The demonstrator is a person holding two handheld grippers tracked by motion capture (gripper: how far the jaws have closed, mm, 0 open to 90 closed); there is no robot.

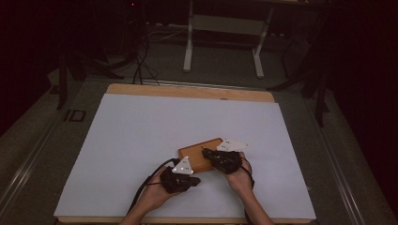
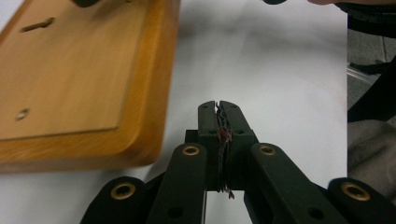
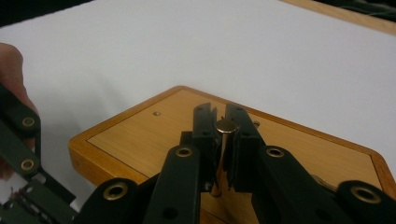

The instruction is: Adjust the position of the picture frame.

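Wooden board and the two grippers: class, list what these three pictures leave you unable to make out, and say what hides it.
- Metal pin, right gripper view: lower end hidden between the right gripper's jaws.
- Wooden board, left gripper view: cut off by the top and left edges, near rim blurred.
- Board's holes, high view: too small and dim to see.
- Left gripper: whatever the frayed threads between its shut jaws are.

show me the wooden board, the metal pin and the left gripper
wooden board (image 3: 140, 135), right gripper view, bare top face.
metal pin (image 3: 225, 126), right gripper view, round top end between the jaws.
left gripper (image 2: 219, 105), left gripper view, tips of its closed jaws.
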